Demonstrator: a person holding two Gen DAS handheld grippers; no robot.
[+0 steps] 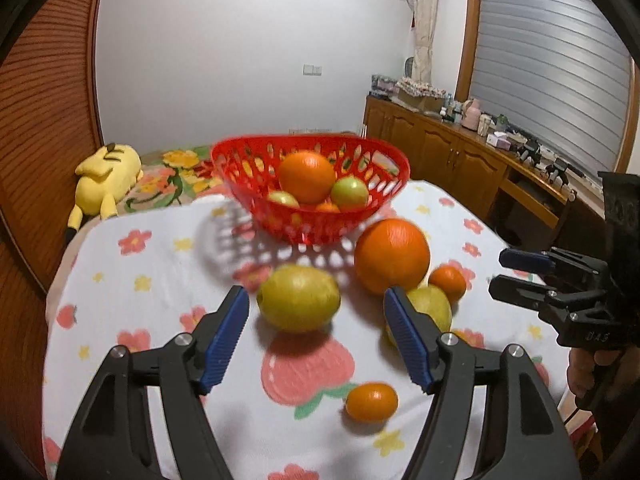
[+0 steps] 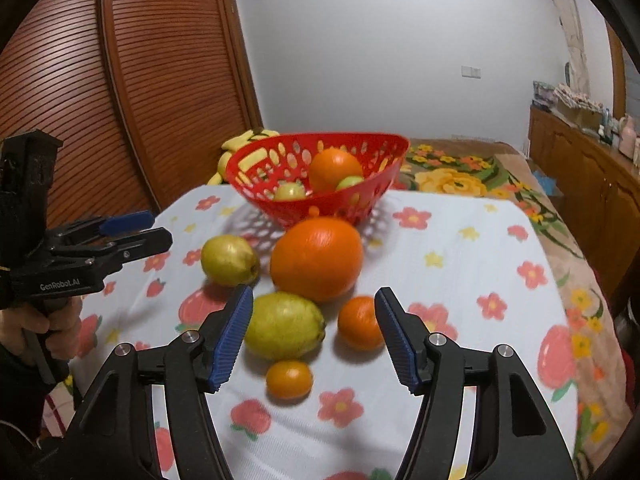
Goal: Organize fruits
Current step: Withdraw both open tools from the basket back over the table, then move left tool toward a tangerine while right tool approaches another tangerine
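Observation:
A red perforated basket (image 1: 240, 164) (image 2: 256, 184) stands at the table's far side and holds an orange (image 1: 306, 176) and small green fruits (image 1: 349, 192). On the flowered cloth lie a big orange (image 1: 392, 254) (image 2: 316, 258), two yellow-green guavas (image 1: 298, 298) (image 1: 434, 306), a tangerine (image 1: 448, 282) (image 2: 360, 322) and a small kumquat (image 1: 371, 396) (image 2: 289, 379). My left gripper (image 1: 316, 326) is open and empty, just short of the left guava (image 2: 229, 259). My right gripper (image 2: 314, 328) is open and empty, over the near guava (image 2: 285, 325) and the tangerine.
A yellow plush toy (image 1: 106, 176) lies on the bed behind the table's left. A wooden sideboard (image 1: 460, 152) with clutter runs along the right wall. A slatted wooden door (image 2: 120, 80) stands on the left. The table edge is close on both sides.

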